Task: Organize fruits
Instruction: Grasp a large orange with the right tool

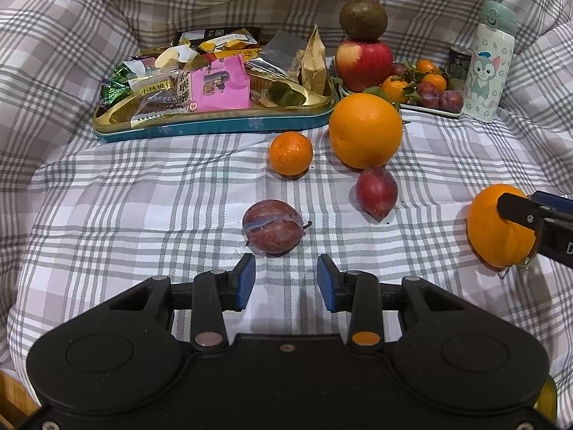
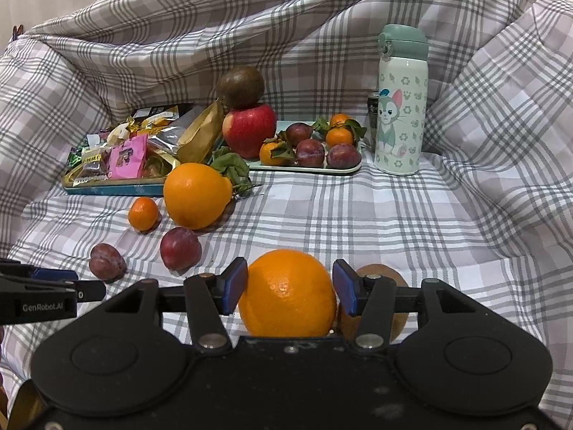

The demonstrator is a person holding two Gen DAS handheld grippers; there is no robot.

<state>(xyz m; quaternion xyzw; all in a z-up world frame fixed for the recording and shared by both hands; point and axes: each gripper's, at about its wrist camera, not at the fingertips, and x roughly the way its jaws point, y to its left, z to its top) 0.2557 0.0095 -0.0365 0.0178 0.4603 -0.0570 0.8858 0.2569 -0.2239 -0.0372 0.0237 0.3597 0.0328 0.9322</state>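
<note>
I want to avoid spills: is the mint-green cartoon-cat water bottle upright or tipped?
Upright. The mint-green cartoon-cat water bottle stands on its base on the checked cloth, its lid on top.

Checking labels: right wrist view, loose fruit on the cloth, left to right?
Dusky plum → small mandarin → red plum → big orange → orange between the right gripper pads.

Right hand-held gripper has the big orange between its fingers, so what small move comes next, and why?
Probably close the right hand-held gripper until both pads press the large round orange. The fruit sits between the blue pads, but small gaps show beside them, so lifting now might let it slip. It still rests on the checked cloth.
</note>
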